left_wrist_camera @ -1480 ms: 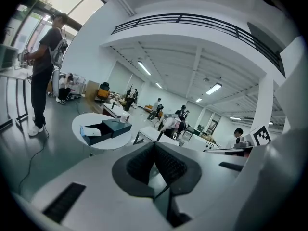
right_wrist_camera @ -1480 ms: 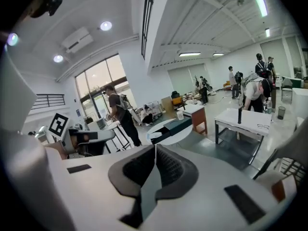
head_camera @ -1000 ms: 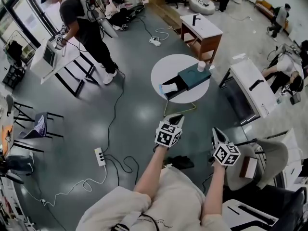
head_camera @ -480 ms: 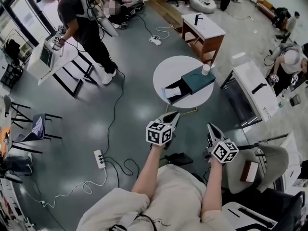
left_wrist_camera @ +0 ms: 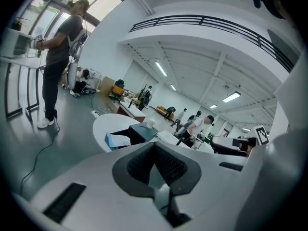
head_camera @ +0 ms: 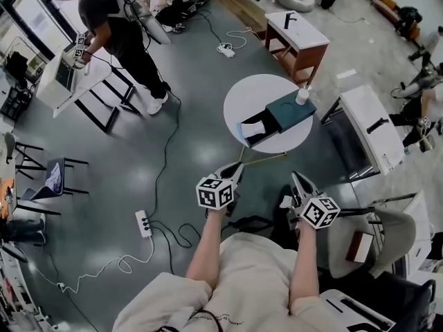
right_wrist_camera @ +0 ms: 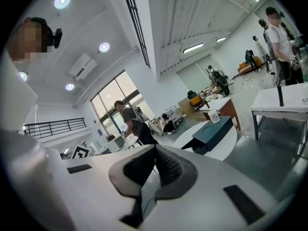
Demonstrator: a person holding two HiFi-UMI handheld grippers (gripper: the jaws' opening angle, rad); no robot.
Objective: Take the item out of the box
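While both grippers hang over the grey floor [head_camera: 104, 185] in front of the person's knees, the box [head_camera: 287, 111] sits well apart from them on the round white table [head_camera: 252, 92] ahead. In the head view its long axis runs slantwise, from lower left to upper right. The dark closed end points away to the upper right, and the open end faces the lower left, toward the grippers. The item [head_camera: 250, 127], white with a blue edge, lies in that open end, lined up with the box's length; what it is cannot be made out. A white cup [head_camera: 302, 97] stands at the box's far end, at or just beside its corner. The left gripper [head_camera: 237, 169] has its jaws pressed together with nothing between them, and its tips aim toward the table's near edge. The right gripper [head_camera: 295, 178] is likewise closed and empty, and it is held level with the left one and apart from it. A power strip [head_camera: 143, 224] lies on the floor to the left. Farther off, another person [head_camera: 114, 26] stands at a white desk [head_camera: 66, 81].
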